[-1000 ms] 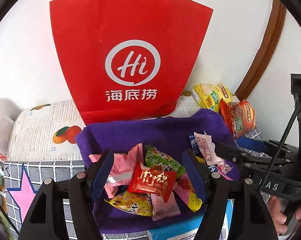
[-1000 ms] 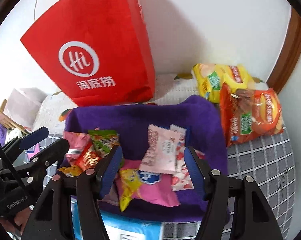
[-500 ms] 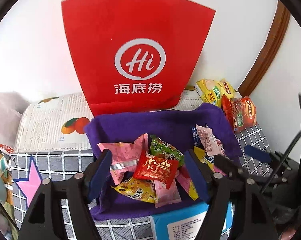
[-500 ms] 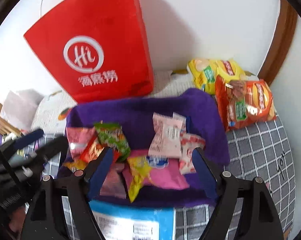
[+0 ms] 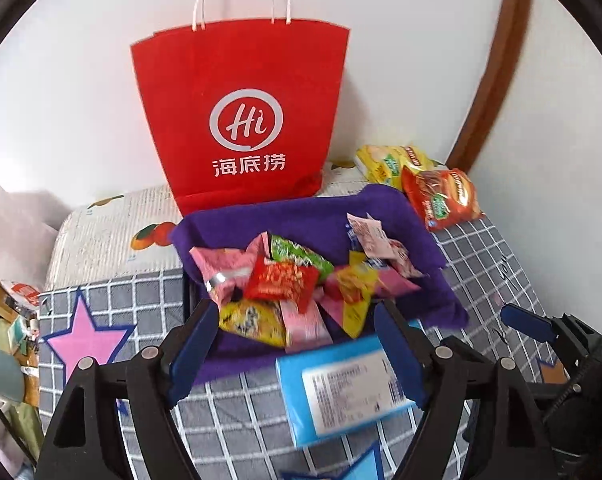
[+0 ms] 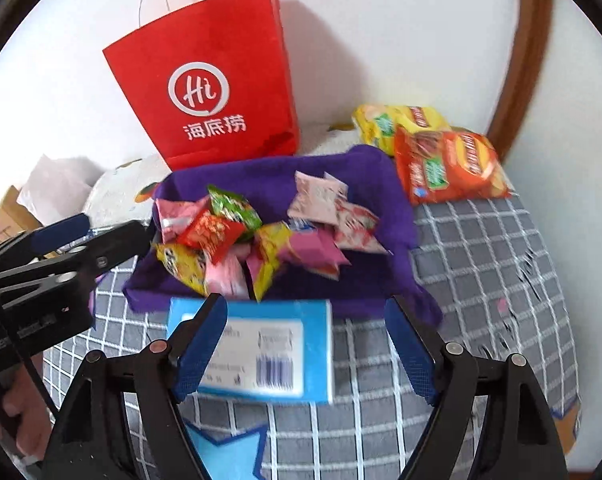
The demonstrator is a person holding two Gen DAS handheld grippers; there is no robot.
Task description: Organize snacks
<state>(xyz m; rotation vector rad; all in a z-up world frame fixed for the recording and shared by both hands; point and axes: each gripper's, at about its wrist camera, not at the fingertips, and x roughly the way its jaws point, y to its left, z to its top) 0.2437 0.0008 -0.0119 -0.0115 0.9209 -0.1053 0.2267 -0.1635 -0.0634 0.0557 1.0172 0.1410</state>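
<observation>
A purple fabric bin (image 5: 301, 216) (image 6: 285, 176) on the checked cloth holds several small snack packets (image 5: 285, 280) (image 6: 261, 236). A light blue box (image 5: 341, 392) (image 6: 261, 344) lies flat just in front of the bin. My left gripper (image 5: 297, 344) hovers open above the bin's near edge and the box, with nothing between its blue pads. My right gripper (image 6: 307, 344) is open too, above the box and apart from it. Its fingers (image 5: 529, 326) show at the right of the left wrist view. The left gripper's fingers (image 6: 61, 232) show at the left of the right wrist view.
A red paper bag (image 5: 241, 120) (image 6: 205, 80) stands against the white wall behind the bin. A yellow chip bag (image 5: 389, 160) (image 6: 401, 124) and an orange one (image 5: 441, 196) (image 6: 449, 168) lie at the back right. A hand (image 6: 25, 420) holds the left gripper. Clutter sits at the far left.
Both grippers have drawn back and up from inside the bin and their jaws have widened. The blue box has come fully into view under them.
</observation>
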